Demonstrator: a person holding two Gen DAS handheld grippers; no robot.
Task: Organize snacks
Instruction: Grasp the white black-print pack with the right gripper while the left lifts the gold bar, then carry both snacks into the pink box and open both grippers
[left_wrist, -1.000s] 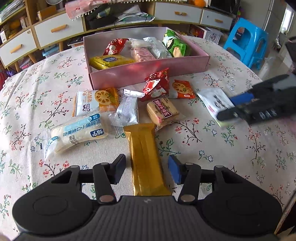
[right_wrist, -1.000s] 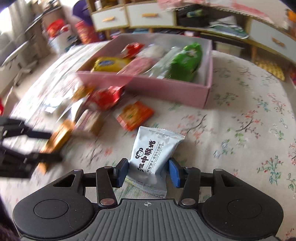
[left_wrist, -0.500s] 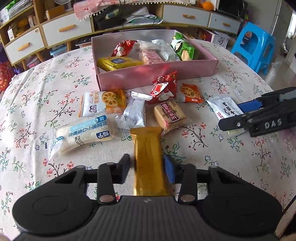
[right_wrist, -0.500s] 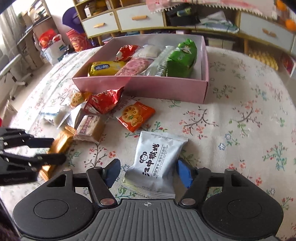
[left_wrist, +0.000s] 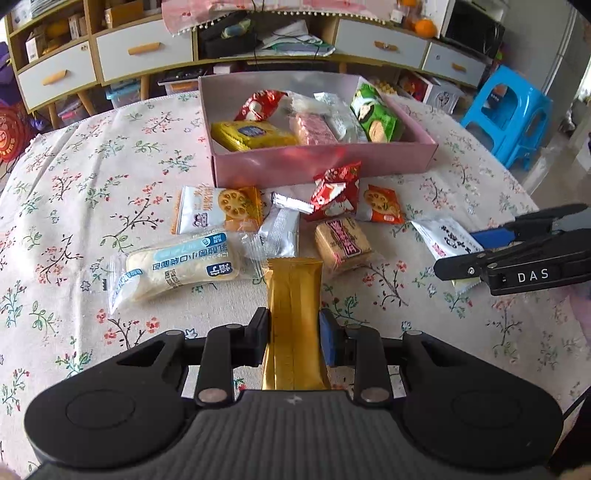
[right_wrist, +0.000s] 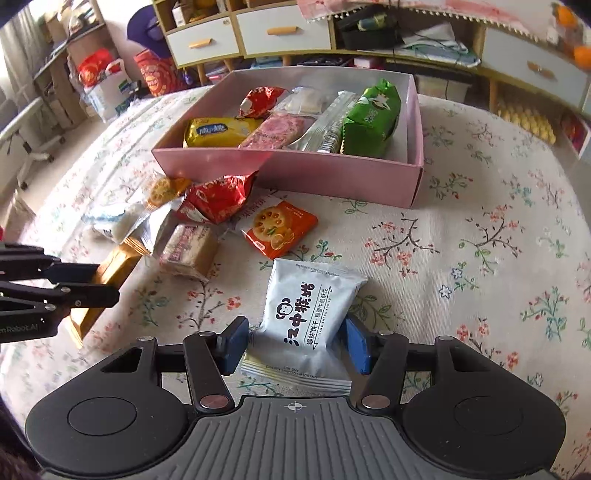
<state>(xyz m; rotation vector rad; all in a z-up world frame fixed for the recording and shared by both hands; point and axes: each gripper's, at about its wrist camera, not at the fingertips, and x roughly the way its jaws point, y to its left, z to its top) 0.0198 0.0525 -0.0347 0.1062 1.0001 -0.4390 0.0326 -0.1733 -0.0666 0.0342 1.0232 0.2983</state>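
Observation:
My left gripper (left_wrist: 293, 334) is shut on a long gold snack bar (left_wrist: 293, 295) that lies on the flowered tablecloth. My right gripper (right_wrist: 295, 341) has its pads against both sides of a white biscuit packet (right_wrist: 306, 314) with black lettering. A pink box (left_wrist: 321, 168) at the back holds several snacks: yellow, red, pink, clear and green packets. In the left wrist view the right gripper (left_wrist: 476, 249) shows at the right, over the white packet (left_wrist: 445, 238). In the right wrist view the left gripper (right_wrist: 98, 282) shows at the left on the gold bar (right_wrist: 110, 269).
Loose snacks lie in front of the box: a long bread pack (left_wrist: 177, 267), an orange-white biscuit pack (left_wrist: 218, 214), a silver packet (left_wrist: 279, 230), a red packet (left_wrist: 336, 190), a small orange pack (left_wrist: 382, 205), a tan cake (left_wrist: 341, 242). A blue stool (left_wrist: 509, 114) stands beyond the table's right edge.
My left gripper closed from open onto the gold bar. My right gripper opened wider half a second ago, then closed in against the white packet.

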